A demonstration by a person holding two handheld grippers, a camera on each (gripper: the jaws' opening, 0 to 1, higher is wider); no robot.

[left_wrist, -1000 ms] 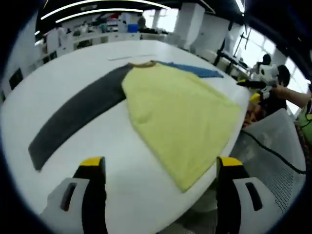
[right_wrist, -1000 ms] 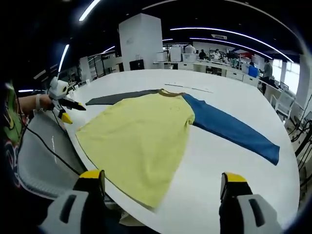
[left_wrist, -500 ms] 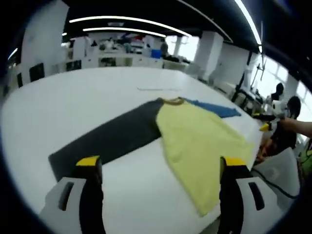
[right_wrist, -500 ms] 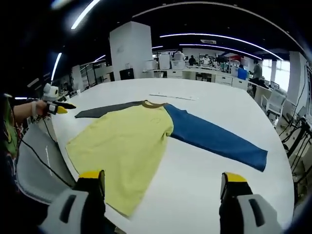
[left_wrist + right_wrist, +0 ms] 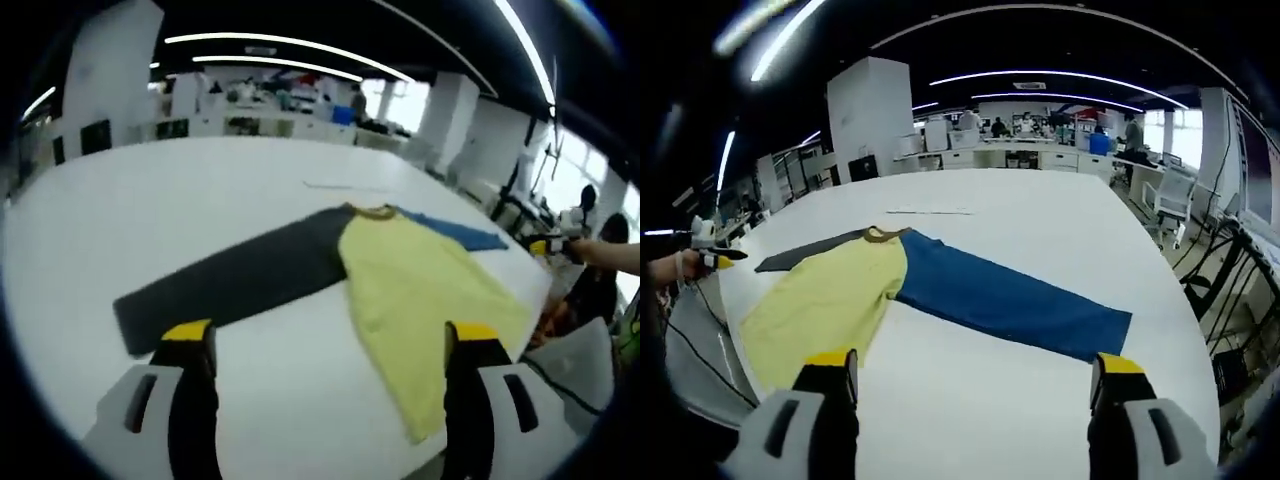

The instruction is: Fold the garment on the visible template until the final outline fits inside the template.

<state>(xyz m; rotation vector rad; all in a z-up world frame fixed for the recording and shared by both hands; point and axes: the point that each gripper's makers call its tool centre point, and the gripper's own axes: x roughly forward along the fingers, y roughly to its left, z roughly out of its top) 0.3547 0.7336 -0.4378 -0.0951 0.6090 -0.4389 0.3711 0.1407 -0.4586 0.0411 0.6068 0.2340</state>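
garment (image 5: 400,280) spread flat on table (image 5: 150,200)

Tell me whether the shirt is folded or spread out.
Spread. The shirt lies flat on the table, its blue sleeve and dark sleeve stretched straight out to opposite sides; no fold shows.

The long-sleeved cloth garment (image 5: 420,300) is showing a plain yellow body. One sleeve (image 5: 1005,300) is showing blue, the other sleeve (image 5: 230,285) dark grey, on a white tabletop (image 5: 980,390).
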